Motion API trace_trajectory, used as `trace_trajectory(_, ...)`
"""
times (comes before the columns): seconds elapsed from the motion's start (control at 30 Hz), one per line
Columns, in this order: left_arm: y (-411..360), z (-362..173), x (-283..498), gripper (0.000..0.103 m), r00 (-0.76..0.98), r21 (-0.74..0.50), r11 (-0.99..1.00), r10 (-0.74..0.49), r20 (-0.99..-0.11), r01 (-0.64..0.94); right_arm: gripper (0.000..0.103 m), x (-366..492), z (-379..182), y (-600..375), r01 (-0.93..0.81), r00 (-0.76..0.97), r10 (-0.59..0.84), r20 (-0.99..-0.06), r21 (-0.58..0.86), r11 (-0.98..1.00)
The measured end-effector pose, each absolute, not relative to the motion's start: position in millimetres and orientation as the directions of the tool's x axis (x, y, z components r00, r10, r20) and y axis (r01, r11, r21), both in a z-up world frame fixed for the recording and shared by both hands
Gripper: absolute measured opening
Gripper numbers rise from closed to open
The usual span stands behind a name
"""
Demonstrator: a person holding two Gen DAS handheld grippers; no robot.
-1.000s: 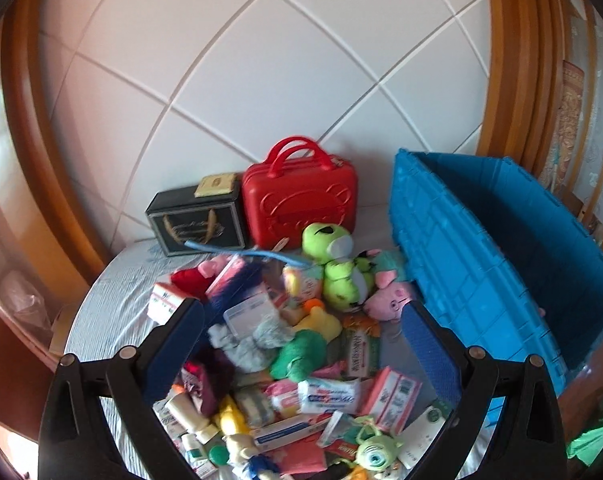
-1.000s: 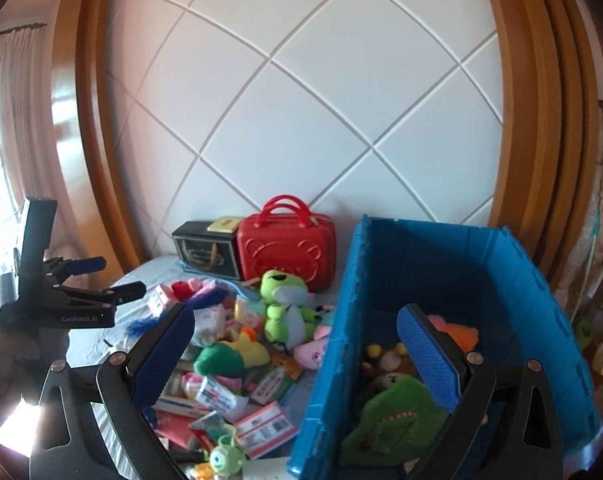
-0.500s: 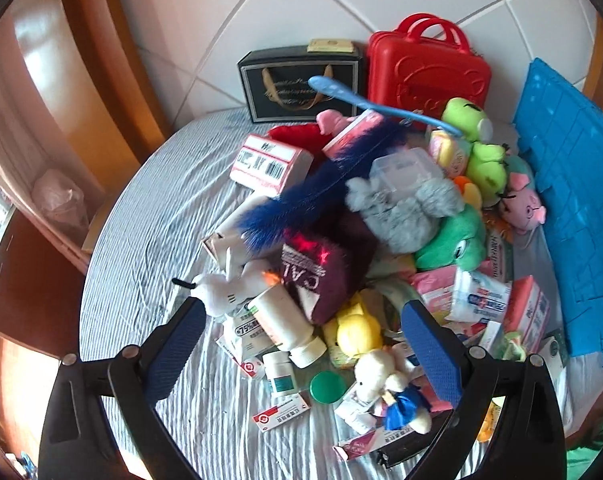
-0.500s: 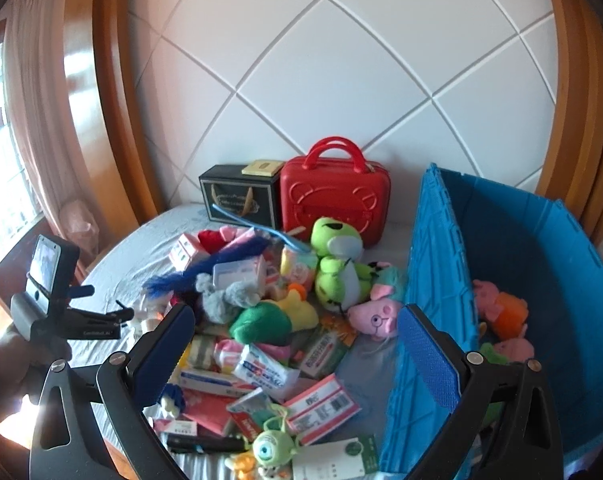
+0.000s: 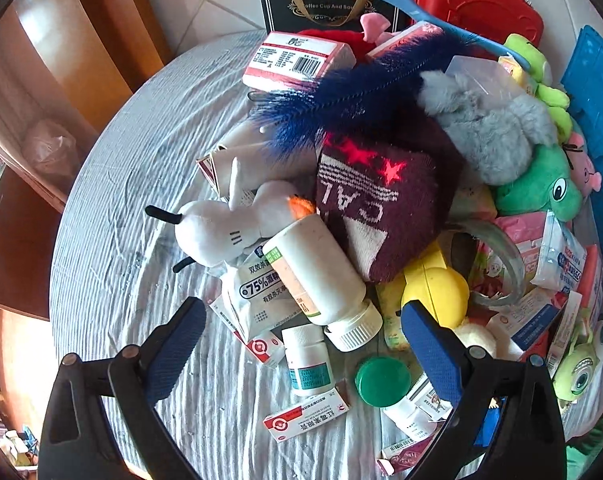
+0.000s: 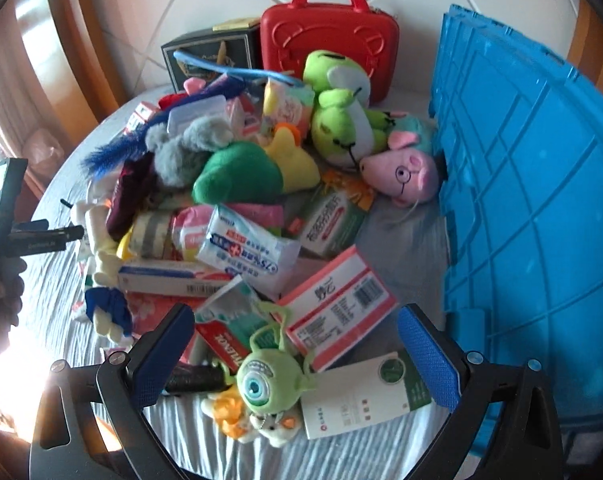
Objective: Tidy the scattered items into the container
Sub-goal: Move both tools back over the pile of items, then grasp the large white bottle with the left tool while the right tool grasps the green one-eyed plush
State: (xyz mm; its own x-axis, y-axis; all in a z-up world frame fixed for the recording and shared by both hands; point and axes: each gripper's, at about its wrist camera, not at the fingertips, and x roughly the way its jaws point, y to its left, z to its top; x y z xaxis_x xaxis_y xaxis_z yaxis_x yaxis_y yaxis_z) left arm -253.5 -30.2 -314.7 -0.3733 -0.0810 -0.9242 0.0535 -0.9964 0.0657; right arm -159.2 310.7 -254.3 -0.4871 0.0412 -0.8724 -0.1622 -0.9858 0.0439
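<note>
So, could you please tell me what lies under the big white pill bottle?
The white pill bottle lies on a 75% alcohol wipes pack, its cap over a small white bottle. Anything directly beneath it is covered.

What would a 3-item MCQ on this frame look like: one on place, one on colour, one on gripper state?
1. The pink pig plush lies:
A. against the blue crate's outer wall
B. on top of the red case
C. between the right gripper's fingers

2. The round cap near the left gripper is:
A. red
B. green
C. white

3. The left gripper is:
A. shut on a bottle
B. shut on nothing
C. open

Answers:
1 A: the pig's head rests by the blue crate wall.
2 B: the cap is plainly green, beside the small white bottle.
3 C: its fingers stand wide apart, clamping nothing.
</note>
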Motion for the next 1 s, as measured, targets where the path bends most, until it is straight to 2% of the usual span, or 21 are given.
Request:
trace_trajectory(0.37, -36.7, -342.8, -265.9, 0.1, -0.335, 0.025, -0.997, -0.049, -0.941, 0.076, 0.103, -155.7, -314.7, 288.7, -0.125, -0.384, 0.018, -0.923, 0.033, -0.992)
trace_trajectory(0.67, -27.5, -373.7, -286.4, 0.1, -0.293, 0.058, -0.997, -0.073, -0.953, 0.06, 0.102, -151.6, -350.9, 281.7, -0.12, -0.329, -0.017, -0.944, 0.06, -0.991)
trace_trajectory(0.8, -23.6, -384.5, -293.1, 0.1, -0.282, 0.068, -0.997, -0.078, -0.956, 0.045, 0.1, -154.4, -364.5, 277.5, -0.11, -0.307, -0.015, -0.951, 0.051, -0.993)
trace_trajectory(0.9, -23.1, -388.7, -297.1, 0.099, -0.279, 0.071, -0.997, -0.078, -0.957, 0.035, 0.093, -158.0, -376.9, 275.5, -0.102, -0.281, -0.013, -0.96, 0.043, -0.994)
trace_trajectory(0.93, -23.8, -388.7, -297.5, 0.098, -0.281, 0.059, -0.998, -0.065, -0.958, 0.03, 0.087, -158.8, -379.9, 275.6, -0.104, -0.273, -0.01, -0.962, 0.04, -0.994)
trace_trajectory(1.0, -24.7, -387.1, -296.6, 0.079, -0.282, 0.021, -1.0, -0.023, -0.959, 0.011, 0.082, -159.7, -379.5, 275.4, -0.106, -0.28, -0.004, -0.96, 0.035, -0.994)
